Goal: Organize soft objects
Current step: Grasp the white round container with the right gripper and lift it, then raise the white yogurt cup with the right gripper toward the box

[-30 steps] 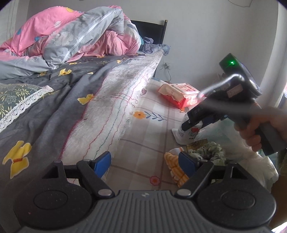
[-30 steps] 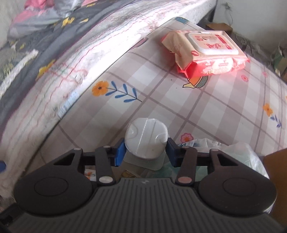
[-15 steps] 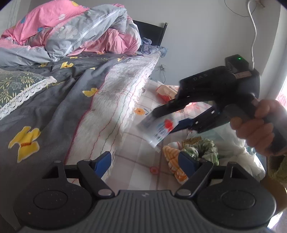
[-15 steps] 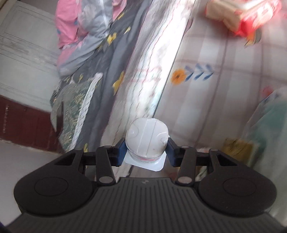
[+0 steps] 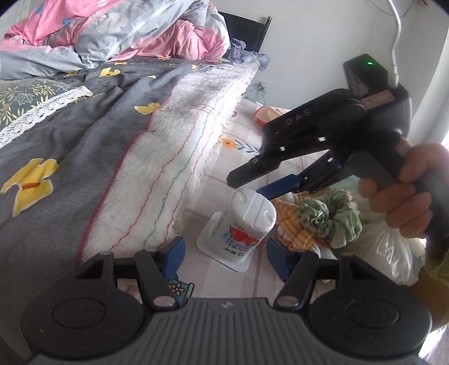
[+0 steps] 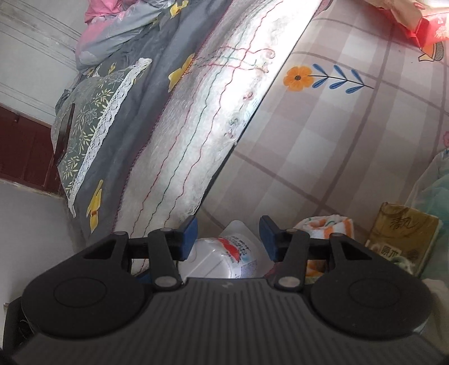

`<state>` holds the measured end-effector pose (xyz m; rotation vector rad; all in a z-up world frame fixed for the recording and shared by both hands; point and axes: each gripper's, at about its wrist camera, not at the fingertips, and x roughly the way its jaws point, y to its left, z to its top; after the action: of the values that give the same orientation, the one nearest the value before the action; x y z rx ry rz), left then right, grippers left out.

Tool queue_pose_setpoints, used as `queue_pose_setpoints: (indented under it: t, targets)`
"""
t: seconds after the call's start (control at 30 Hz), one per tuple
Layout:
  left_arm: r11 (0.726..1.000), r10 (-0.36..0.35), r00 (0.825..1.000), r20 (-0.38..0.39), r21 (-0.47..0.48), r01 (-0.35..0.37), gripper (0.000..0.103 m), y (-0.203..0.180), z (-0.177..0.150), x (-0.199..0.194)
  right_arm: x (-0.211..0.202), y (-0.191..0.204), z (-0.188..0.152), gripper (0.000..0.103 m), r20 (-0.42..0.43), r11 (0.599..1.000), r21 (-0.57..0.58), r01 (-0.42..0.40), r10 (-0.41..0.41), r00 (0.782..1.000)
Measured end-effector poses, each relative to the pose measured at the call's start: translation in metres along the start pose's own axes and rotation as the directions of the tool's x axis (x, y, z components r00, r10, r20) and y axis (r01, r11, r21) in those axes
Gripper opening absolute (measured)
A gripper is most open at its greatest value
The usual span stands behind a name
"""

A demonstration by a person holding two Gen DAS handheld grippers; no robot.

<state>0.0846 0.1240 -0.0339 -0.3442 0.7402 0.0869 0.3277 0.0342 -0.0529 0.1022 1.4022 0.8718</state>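
A white yogurt-style cup (image 5: 241,233) with a red fruit label stands upside down on the checked sheet (image 5: 196,207), between my open left gripper's (image 5: 224,254) blue fingers. My right gripper (image 6: 228,234) is open just above the cup (image 6: 224,258) and no longer grips it. An orange-striped cloth (image 5: 291,227) and a green scrunchie (image 5: 328,221) lie right of the cup. In the right wrist view the striped cloth (image 6: 322,224) lies by the right finger.
A grey blanket with a white fringe (image 5: 157,174) covers the bed on the left. Pink bedding (image 5: 126,31) is piled at the back. A red wipes pack (image 6: 421,25) lies farther off. A yellow box (image 6: 404,238) and a plastic bag (image 5: 390,252) sit at right.
My right gripper carried the cup left, set it down in front of my left gripper and opened. The left gripper stayed open.
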Motion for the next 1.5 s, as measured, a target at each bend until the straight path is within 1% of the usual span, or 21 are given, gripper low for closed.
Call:
queue_pose_setpoints:
  t: [0.13,0.2,0.27,0.33,0.43,0.53,0.63,0.67,0.7,0.73,0.83,0.9,0.97,1.0,1.07,1.13,1.17,1.23,1.33,1.4,1.5]
  targets:
    - [1.000,-0.015,1.000,-0.008,-0.015,0.015,0.064,0.001,0.001,0.007,-0.009,-0.016,0.003,0.049,0.011,0.997,0.049,-0.055,0.054,0.998]
    - [1.000,-0.011,1.000,-0.009,-0.010,0.011,0.064,0.000,0.001,0.009,-0.007,-0.016,0.004,0.053,-0.004,0.994,0.063,-0.085,0.085,0.996]
    - [1.000,-0.001,1.000,-0.012,-0.001,0.001,0.064,-0.002,0.001,0.010,-0.001,-0.009,0.004,0.057,-0.022,0.997,0.045,-0.069,0.070,0.997]
    - [1.000,0.009,1.000,-0.012,0.015,-0.009,0.064,-0.004,0.000,0.011,0.002,-0.001,0.004,0.060,-0.031,0.999,0.008,-0.045,0.045,0.998]
    - [0.999,0.028,0.999,-0.017,0.042,-0.028,0.064,-0.007,-0.002,0.009,0.005,0.017,0.000,0.071,-0.036,0.997,-0.082,-0.014,0.012,0.999]
    - [0.996,0.050,0.999,-0.022,0.073,-0.048,0.063,-0.010,-0.006,0.006,0.007,0.037,-0.012,0.077,-0.035,0.975,-0.220,0.032,-0.040,0.999]
    - [0.989,0.079,0.997,-0.011,0.124,-0.077,0.063,-0.014,-0.012,0.002,0.014,0.053,-0.028,0.076,-0.011,0.931,-0.341,0.130,-0.143,0.990]
    - [0.986,0.088,0.996,-0.006,0.140,-0.086,0.063,-0.015,-0.015,0.001,0.017,0.056,-0.033,0.072,0.005,0.916,-0.366,0.165,-0.175,0.985]
    - [0.984,0.095,0.995,-0.002,0.154,-0.094,0.063,-0.016,-0.018,-0.001,0.020,0.057,-0.037,0.056,0.018,0.905,-0.380,0.192,-0.200,0.980]
    - [0.981,0.104,0.995,0.001,0.167,-0.103,0.063,-0.016,-0.022,-0.003,0.021,0.057,-0.039,0.052,0.029,0.899,-0.385,0.210,-0.216,0.976]
    - [0.977,0.107,0.994,0.006,0.185,-0.107,0.063,-0.015,-0.029,-0.009,0.019,0.050,-0.044,0.051,0.068,0.916,-0.343,0.210,-0.199,0.978]
    - [0.977,0.101,0.995,0.008,0.188,-0.101,0.064,-0.014,-0.032,-0.016,0.011,0.040,-0.044,0.050,0.080,0.956,-0.246,0.160,-0.145,0.986]
    - [0.977,0.090,0.996,0.013,0.193,-0.091,0.064,-0.012,-0.035,-0.025,0.002,0.023,-0.048,0.050,0.079,0.996,-0.093,0.007,0.000,0.997]
    - [0.976,0.086,0.996,0.018,0.198,-0.088,0.065,-0.012,-0.037,-0.030,-0.002,0.013,-0.053,0.050,0.083,0.997,-0.015,-0.081,0.082,0.993]
    - [0.974,0.082,0.996,0.022,0.208,-0.085,0.065,-0.010,-0.041,-0.037,-0.002,-0.006,-0.070,0.050,0.102,0.958,0.136,-0.254,0.241,0.965]
    - [0.973,0.082,0.997,0.012,0.216,-0.083,0.065,-0.009,-0.045,-0.040,0.006,-0.024,-0.090,0.050,0.131,0.895,0.249,-0.370,0.348,0.928]
    - [0.972,0.083,0.997,0.005,0.221,-0.082,0.065,-0.008,-0.047,-0.040,0.010,-0.033,-0.102,0.050,0.150,0.869,0.293,-0.399,0.370,0.917]
    - [0.969,0.087,0.996,-0.013,0.235,-0.082,0.065,-0.009,-0.051,-0.039,0.016,-0.043,-0.122,0.049,0.183,0.856,0.332,-0.396,0.353,0.917]
    - [0.965,0.081,0.996,-0.028,0.251,-0.071,0.065,-0.009,-0.055,-0.039,0.015,-0.054,-0.147,0.048,0.252,0.827,0.362,-0.431,0.358,0.899]
    - [0.965,0.070,0.997,-0.030,0.257,-0.060,0.065,-0.010,-0.056,-0.040,0.011,-0.058,-0.159,0.055,0.290,0.827,0.363,-0.429,0.337,0.896]
    - [0.962,0.058,0.998,-0.024,0.269,-0.049,0.065,-0.012,-0.057,-0.040,-0.001,-0.060,-0.169,0.061,0.325,0.860,0.342,-0.378,0.270,0.907]
